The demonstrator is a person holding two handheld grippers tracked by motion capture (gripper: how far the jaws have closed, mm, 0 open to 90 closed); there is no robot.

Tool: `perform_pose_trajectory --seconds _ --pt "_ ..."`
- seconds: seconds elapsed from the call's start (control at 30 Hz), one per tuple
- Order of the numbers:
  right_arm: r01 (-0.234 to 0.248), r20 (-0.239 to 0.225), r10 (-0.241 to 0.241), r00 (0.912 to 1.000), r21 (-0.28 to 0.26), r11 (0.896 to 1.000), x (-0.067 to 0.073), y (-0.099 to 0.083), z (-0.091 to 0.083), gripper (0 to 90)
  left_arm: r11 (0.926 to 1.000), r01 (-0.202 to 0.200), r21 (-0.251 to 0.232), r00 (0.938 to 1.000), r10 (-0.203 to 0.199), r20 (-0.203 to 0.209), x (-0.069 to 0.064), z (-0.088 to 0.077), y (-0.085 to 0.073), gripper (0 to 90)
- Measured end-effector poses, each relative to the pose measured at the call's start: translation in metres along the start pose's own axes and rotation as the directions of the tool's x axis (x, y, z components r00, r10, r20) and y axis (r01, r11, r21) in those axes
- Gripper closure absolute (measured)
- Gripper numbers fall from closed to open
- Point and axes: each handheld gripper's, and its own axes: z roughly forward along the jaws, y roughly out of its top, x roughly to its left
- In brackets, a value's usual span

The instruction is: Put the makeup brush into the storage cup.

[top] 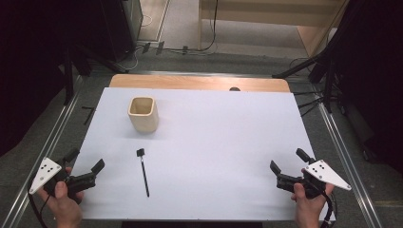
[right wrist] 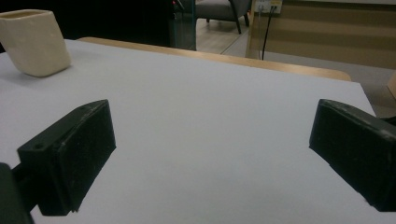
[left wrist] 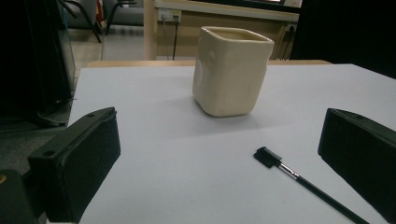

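Left tool (left wrist: 219,154) open, brush (left wrist: 306,182) handle cut off — frame edge

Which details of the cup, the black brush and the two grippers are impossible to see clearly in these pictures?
- Cup: its inside; the near wall hides it in the left gripper view, and the high view is too small.
- Cup in the right gripper view: its left side is cut off by the edge.
- Brush: the handle end is cut off by the bottom edge in the left gripper view.
- Brush head: too small in the high view.
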Motion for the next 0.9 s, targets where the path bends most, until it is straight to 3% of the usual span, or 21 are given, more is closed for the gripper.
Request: perform_pose_trajectory --seconds 0.1,0.33,0.5,0.7,0.9 --pt "0.002 -0.003 -0.002 1.0000 0.005 1.000 0.000 -0.001 0.000 1.2 0.9999 0.015 -0.006 0.9999 -0.015 0.000 -0.001 0.001 0.001 0.0" --pt "0.015 -0.001 -0.015 0.9999 -0.001 1.000 0.000 0.000 0.000 1.4 0.9995 -0.021 0.023 0.9996 0.020 0.018 -0.015 0.009 0.006 0.0" --pt "0.020 0.005 -0.020 0.9998 -0.001 1.000 0.000 0.000 -0.001 1.5 0.9985 -0.045 0.030 0.9990 0.045 -0.001 -0.026 0.015 0.012 0.0" --pt "0.023 0.003 -0.023 0.9997 -0.006 1.000 0.001 0.001 -0.002 2.5 0.9988 -0.032 0.038 0.9994 0.031 0.013 -0.035 0.021 0.019 0.0" --pt "0.028 0.005 -0.028 0.9996 -0.008 1.000 0.003 0.001 -0.003 3.4 0.9941 -0.054 0.094 0.9985 0.055 -0.006 -0.044 0.033 0.032 0.0"
